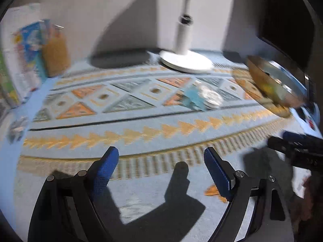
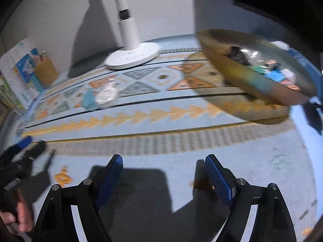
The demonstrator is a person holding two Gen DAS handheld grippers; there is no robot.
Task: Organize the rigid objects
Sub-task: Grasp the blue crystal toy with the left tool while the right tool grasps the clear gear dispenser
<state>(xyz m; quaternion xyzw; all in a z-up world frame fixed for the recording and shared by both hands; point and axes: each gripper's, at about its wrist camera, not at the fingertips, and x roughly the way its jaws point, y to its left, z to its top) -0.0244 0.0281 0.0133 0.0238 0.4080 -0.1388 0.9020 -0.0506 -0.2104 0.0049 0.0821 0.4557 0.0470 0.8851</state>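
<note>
With both the left gripper and right gripper held wide open and empty, the small blurry blue-and-clear thing on the patterned blue rug must next be reached, well apart from the round golden bowl.

Legible text: none.

Fan base, white, far centre on the rug: a small dark mark, perhaps a brand, on the lower column; blurred, unreadable.

Boxes, far left against the wall: colourful printed fronts in blue, white and green; lettering smeared by motion, unreadable in both views.

White object, far right edge in the left wrist view: small red and dark patches, possibly buttons or signs; too blurred to tell.

Numbers, labels, signs elsewhere: none readable.
</note>
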